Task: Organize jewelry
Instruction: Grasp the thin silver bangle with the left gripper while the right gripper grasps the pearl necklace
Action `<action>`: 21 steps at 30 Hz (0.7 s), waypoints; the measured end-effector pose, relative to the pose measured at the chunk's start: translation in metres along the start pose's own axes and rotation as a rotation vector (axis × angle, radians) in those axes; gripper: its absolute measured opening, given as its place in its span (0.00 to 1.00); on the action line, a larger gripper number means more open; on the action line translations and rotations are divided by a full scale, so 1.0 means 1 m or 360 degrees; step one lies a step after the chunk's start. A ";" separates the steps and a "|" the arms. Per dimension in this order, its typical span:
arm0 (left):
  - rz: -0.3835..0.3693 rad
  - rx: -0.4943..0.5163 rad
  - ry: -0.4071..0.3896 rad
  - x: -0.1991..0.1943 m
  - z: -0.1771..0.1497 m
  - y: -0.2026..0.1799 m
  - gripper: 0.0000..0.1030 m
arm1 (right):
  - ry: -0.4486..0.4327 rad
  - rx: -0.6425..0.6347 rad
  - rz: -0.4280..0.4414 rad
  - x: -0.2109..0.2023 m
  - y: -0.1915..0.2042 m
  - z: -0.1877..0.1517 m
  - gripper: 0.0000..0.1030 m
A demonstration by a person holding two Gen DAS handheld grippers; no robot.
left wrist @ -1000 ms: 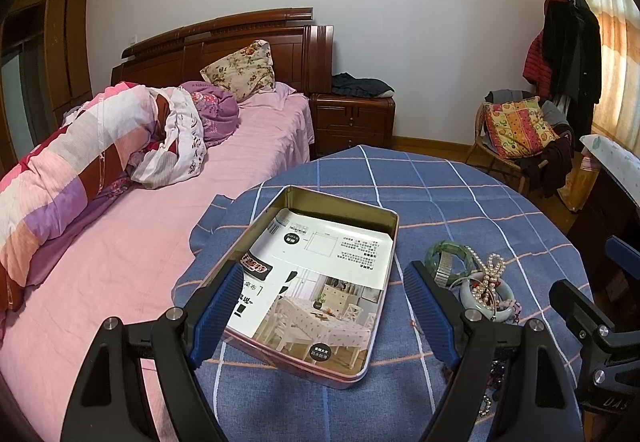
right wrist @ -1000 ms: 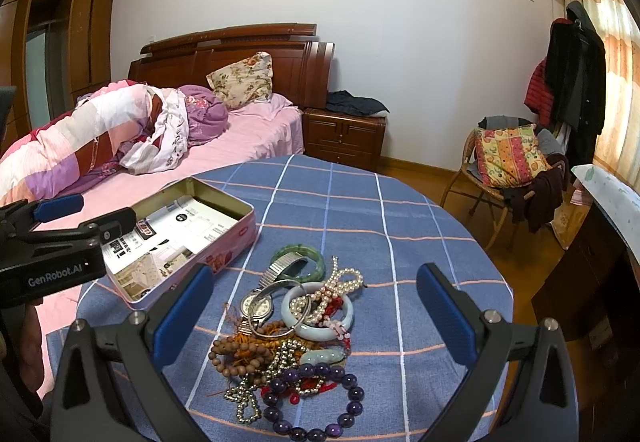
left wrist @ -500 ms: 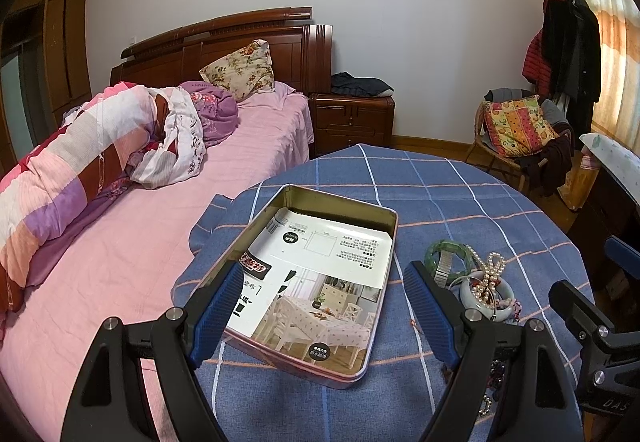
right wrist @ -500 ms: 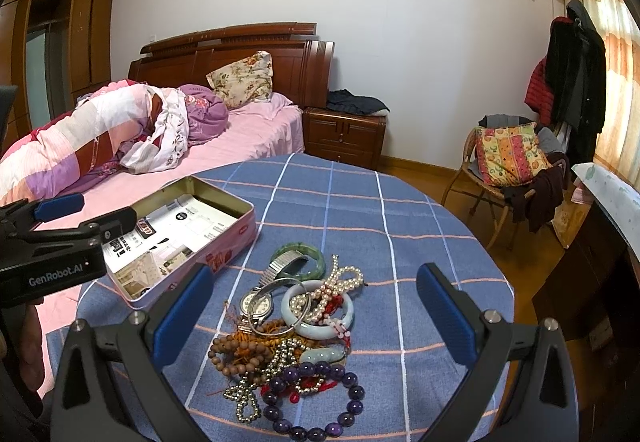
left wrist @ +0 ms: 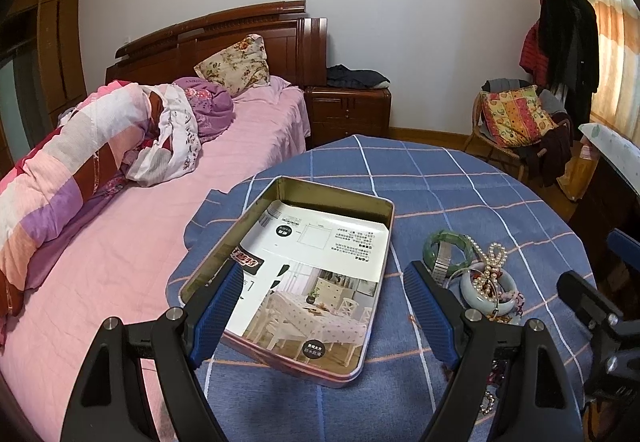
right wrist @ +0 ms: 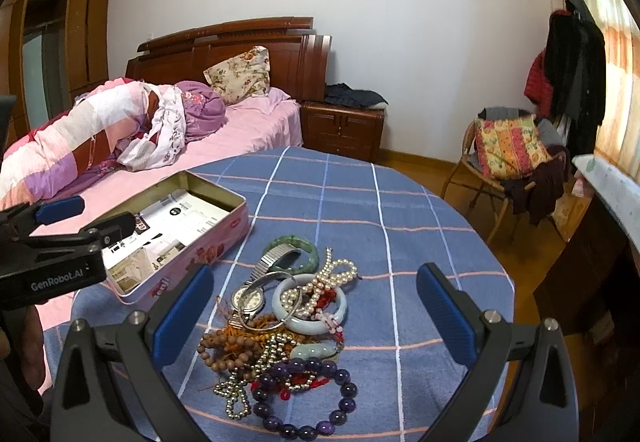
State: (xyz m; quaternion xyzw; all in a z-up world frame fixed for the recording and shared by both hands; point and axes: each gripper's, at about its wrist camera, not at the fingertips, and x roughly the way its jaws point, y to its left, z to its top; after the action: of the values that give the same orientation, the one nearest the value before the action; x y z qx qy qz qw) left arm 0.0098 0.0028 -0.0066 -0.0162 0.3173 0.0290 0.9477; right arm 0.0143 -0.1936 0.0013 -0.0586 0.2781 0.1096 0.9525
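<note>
**Jewelry heaped on the blue checked tablecloth, tin beside it**

Jewelry pile (right wrist: 280, 318) lying on a round table under a blue tablecloth with white and orange check lines (right wrist: 420, 226), near the front edge, just right of an open rectangular metal tin with pink flowered sides (right wrist: 224, 230).

Going left to right in the right wrist view:

- Left gripper (right wrist: 60, 217), black with blue pads, hovering over the tin's near left part, jaws spread wide, holding nothing; lettering "GenRobot.AI" on its body.
- Tin lined with a printed paper sheet showing furniture photos (left wrist: 316, 282), otherwise bare inside.
- Silver wristwatch with a stretch metal band (right wrist: 250, 298) at the pile's left, touching a string of brown wooden beads (right wrist: 224, 352) nearer the camera.
- Green jade bangle (right wrist: 294, 248) at the far side of the pile.
- Pale grey-white jade bangle (right wrist: 316, 322) in the middle, with a white pearl strand (right wrist: 328, 278) draped across it.
- Silvery bead strand (right wrist: 234, 398) and dark purple round-bead bracelet (right wrist: 320, 414) nearest the camera, red cord tangled between them.
- Right gripper (right wrist: 316, 314), poised over the pile, jaws spread wide to either side of it, touching nothing.

Beyond the table: pink-sheeted bed (left wrist: 132, 242) far left, wooden nightstand (right wrist: 342, 129) at centre, cane chair with a patterned cushion (right wrist: 508, 149) far right.
</note>
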 end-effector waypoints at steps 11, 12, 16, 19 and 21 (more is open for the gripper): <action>-0.0137 0.0189 0.0060 0.025 -0.005 -0.047 0.80 | 0.0190 0.0054 -0.0114 0.018 -0.046 -0.027 0.83; -0.0149 0.0215 0.0064 0.029 -0.006 -0.054 0.80 | 0.0209 0.0059 -0.0111 0.021 -0.048 -0.030 0.82; -0.0164 0.0292 0.0117 0.049 -0.007 -0.075 0.80 | 0.0222 0.0064 -0.0081 0.024 -0.047 -0.029 0.82; -0.0206 0.0315 0.0179 0.063 -0.010 -0.086 0.74 | 0.0212 0.0066 -0.0066 0.027 -0.049 -0.027 0.82; -0.0242 0.0341 0.0222 0.069 -0.013 -0.093 0.53 | 0.0223 0.0084 -0.0061 0.030 -0.052 -0.027 0.82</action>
State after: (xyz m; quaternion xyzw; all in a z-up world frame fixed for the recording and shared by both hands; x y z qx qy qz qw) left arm 0.0630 -0.0879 -0.0572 0.0591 0.3814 -0.0779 0.9192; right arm 0.0376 -0.2435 -0.0349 -0.0463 0.3458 0.0797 0.9338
